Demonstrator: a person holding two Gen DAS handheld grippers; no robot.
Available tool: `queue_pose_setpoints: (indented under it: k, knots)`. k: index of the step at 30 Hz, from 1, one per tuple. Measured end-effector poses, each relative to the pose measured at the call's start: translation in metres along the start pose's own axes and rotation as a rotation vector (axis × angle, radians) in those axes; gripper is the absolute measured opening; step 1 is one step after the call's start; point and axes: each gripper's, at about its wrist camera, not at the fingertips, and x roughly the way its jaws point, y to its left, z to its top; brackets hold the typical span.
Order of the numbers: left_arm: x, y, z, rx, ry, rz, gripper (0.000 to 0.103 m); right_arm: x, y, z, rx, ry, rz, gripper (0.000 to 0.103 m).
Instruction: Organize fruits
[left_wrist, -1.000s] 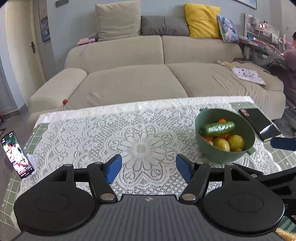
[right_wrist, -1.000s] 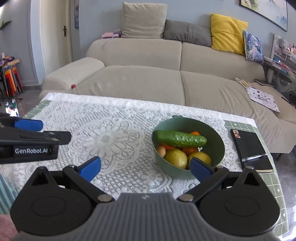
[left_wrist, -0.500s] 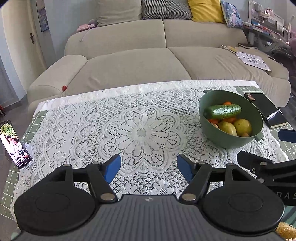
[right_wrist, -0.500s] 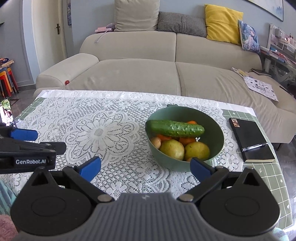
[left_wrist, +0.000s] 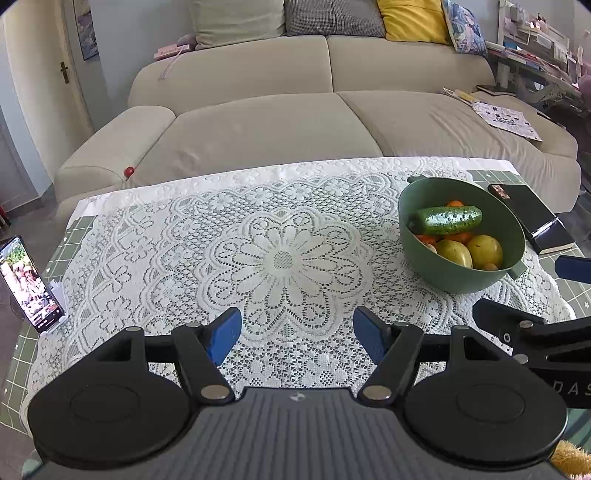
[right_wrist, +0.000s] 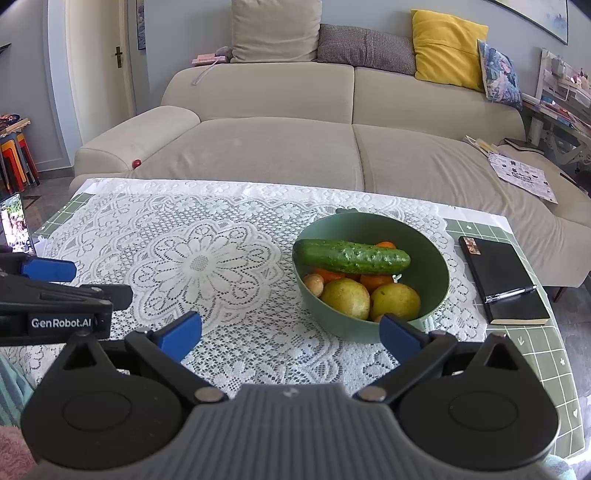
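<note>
— Fruit first: where is it?
— All of it sits in the green bowl on the right side of the table, on the lace cloth. A cucumber lies across the top, over oranges, with two yellow-green round fruits at the near side and a small tan one at the left edge.
— And the grippers?
— The right gripper is released, its blue fingers spread wide and empty, low over the cloth just in front of the bowl; the right finger overlaps the bowl's near rim in its own view, though I cannot tell whether they touch. The left gripper is also released and empty, over the cloth near the middle flower pattern, to the left of the bowl.
— Anything else around?
— A black notebook with a pen lies right of the bowl. A phone stands propped at the table's left edge. A beige sofa lies beyond the far side.
</note>
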Motion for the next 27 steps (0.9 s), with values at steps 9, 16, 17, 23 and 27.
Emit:
queue_pose_setpoints:
  k: [9, 16, 17, 23, 27]
  knots:
    - [0.0010, -0.0002, -0.0004, -0.002, 0.006, 0.001, 0.081, 0.0020, -0.0027, 0.0004, 0.013, 0.009, 0.007, 0.099]
    - [0.0016, -0.0001, -0.0007, -0.003, 0.008, 0.002, 0.081, 0.0029, -0.0040, -0.0002, 0.012, 0.013, 0.012, 0.099]
    - [0.0016, -0.0001, -0.0006, -0.004, 0.009, 0.002, 0.081, 0.0029, -0.0040, -0.0002, 0.012, 0.014, 0.012, 0.099]
    - [0.0016, 0.0007, -0.0012, -0.007, 0.010, 0.003, 0.081, 0.0037, -0.0044, 0.0000, 0.015, 0.017, 0.012, 0.099]
    - [0.0016, 0.0008, -0.0010, -0.007, 0.010, 0.002, 0.081, 0.0041, -0.0041, -0.0001, 0.015, 0.018, 0.012, 0.099]
